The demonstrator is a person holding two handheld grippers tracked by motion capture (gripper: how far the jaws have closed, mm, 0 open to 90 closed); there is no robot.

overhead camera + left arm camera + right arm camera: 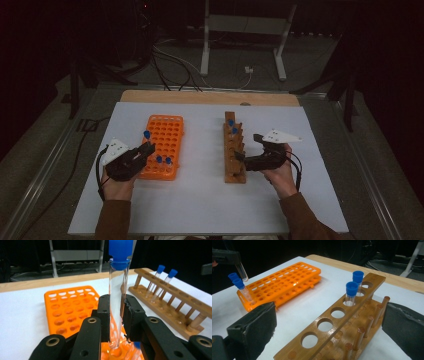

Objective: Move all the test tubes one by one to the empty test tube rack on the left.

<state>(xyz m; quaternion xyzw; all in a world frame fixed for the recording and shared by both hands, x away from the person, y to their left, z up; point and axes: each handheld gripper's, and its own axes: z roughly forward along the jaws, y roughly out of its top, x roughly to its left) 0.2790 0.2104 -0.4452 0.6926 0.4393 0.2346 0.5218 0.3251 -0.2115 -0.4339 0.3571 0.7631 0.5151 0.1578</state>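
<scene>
the white table (pixel 200 200) carries everything. on it, at about 9 o'clock from its middle, lies the orange rack (pixel 165 135), its long side running 12 to 6. at about 3 o'clock from that rack, well apart from it, stands the wooden rack (pixel 234 150), also running 12 to 6.

the left gripper (pixel 148 147) sits at the orange rack's 8 o'clock corner, its jaws pressed shut on a tube (pixel 117 302). that tube stands nearly upright between the pads, blue cap up, its rounded bottom hanging just over the rack's near holes; whether it touches the rack cannot be told. the right gripper (pixel 240 156) is at the wooden rack's 4 o'clock side, jaws spread wide with nothing between them but the rack's near end; in the right gripper view the pads stand clear of the wood on either side.

two capped tubes (pixel 352 293) stand side by side in the wooden rack's holes toward its 12 o'clock end. two more capped tubes (pixel 163 160) stand in the orange rack's 6 o'clock edge, just beside the left gripper.
</scene>
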